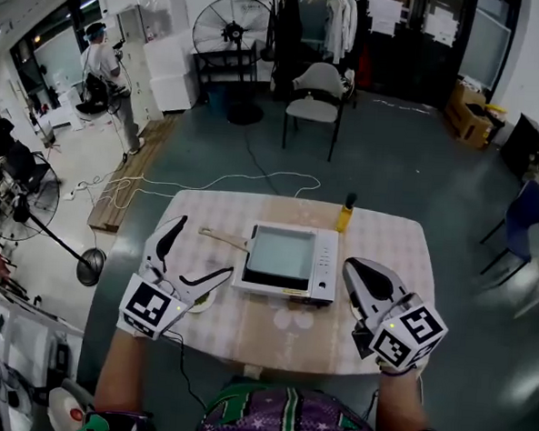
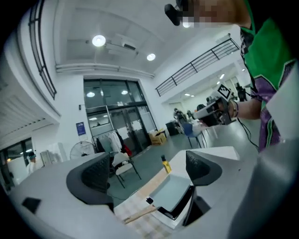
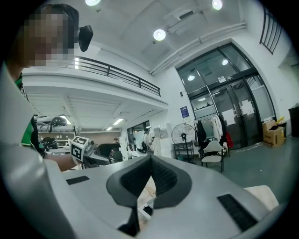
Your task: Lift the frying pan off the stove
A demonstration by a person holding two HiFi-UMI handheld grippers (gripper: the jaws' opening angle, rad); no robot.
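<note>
Left gripper (image 1: 204, 246) at the table's (image 1: 390, 254) left side, jaws spread wide, nothing between the pads. Just ahead of its tips: the wooden handle (image 1: 222, 239) of the frying pan (image 1: 281, 254), pointing toward it, clear of both jaws. Pan, square and grey, sits on the white stove (image 1: 323, 270), ahead and to the right of this gripper. Yellow bottle (image 1: 345, 213) stands beyond the stove's far right corner. Right gripper (image 1: 357, 272) just right of the stove, jaws closed together, empty.
</note>
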